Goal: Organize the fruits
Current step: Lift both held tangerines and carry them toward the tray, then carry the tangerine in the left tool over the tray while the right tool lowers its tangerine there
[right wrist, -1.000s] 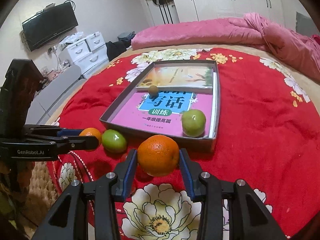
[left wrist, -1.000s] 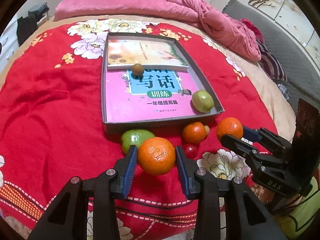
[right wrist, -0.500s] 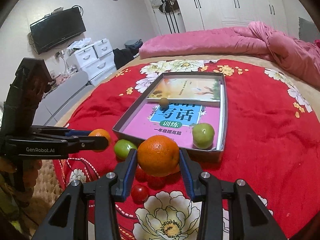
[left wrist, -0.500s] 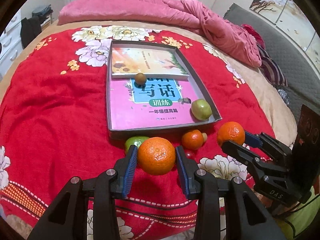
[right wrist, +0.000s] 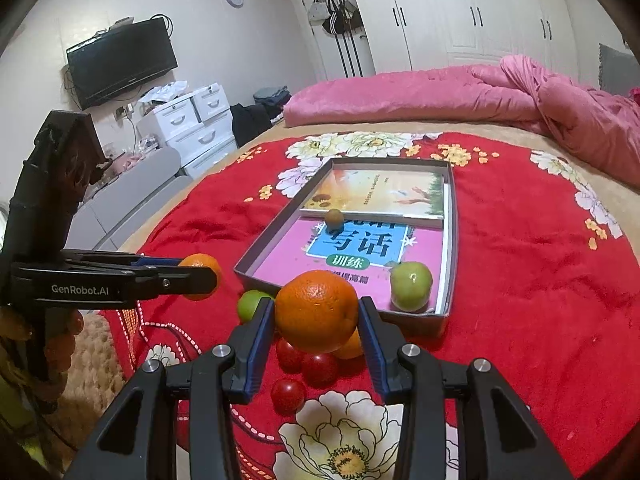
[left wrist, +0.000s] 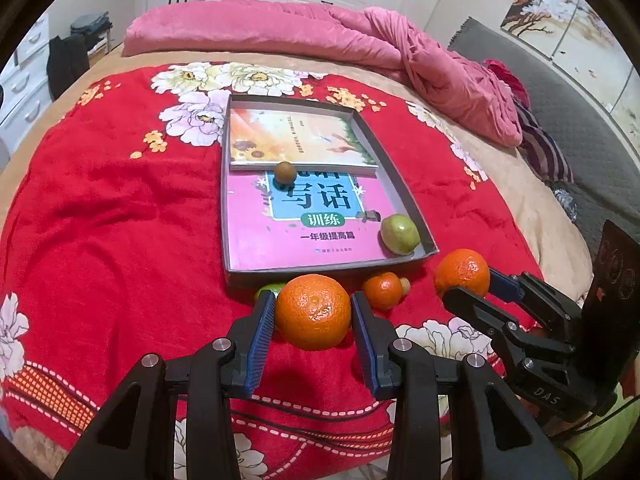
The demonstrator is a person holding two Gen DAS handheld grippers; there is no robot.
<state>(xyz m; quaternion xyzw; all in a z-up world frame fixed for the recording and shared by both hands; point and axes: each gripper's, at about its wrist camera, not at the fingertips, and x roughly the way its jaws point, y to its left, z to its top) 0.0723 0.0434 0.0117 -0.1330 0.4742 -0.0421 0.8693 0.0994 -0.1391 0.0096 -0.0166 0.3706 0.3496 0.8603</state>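
Note:
My left gripper (left wrist: 313, 312) is shut on an orange (left wrist: 313, 312) held above the red blanket, just short of the grey tray (left wrist: 404, 196). My right gripper (right wrist: 316, 312) is shut on another orange (right wrist: 316, 312), and in the left wrist view that orange (left wrist: 462, 273) hangs to the right. Inside the tray lie a green fruit (left wrist: 399, 234) in the near right corner and a small brown fruit (left wrist: 285, 172). On the blanket in front of the tray are a small orange (left wrist: 383, 291), a green fruit (right wrist: 251, 304) and three cherry tomatoes (right wrist: 289, 396).
Two books line the tray's floor. A pink quilt (left wrist: 440, 72) is heaped at the far side of the bed. White drawers (right wrist: 192, 124) and a wall television (right wrist: 120, 64) stand beyond the bed's left edge. A tan rug (right wrist: 92, 360) lies below that edge.
The right gripper has lifted a little with its orange, uncovering the cherry tomatoes beneath it. The left gripper keeps its orange, and its view has tilted slightly. Both grips are unchanged.

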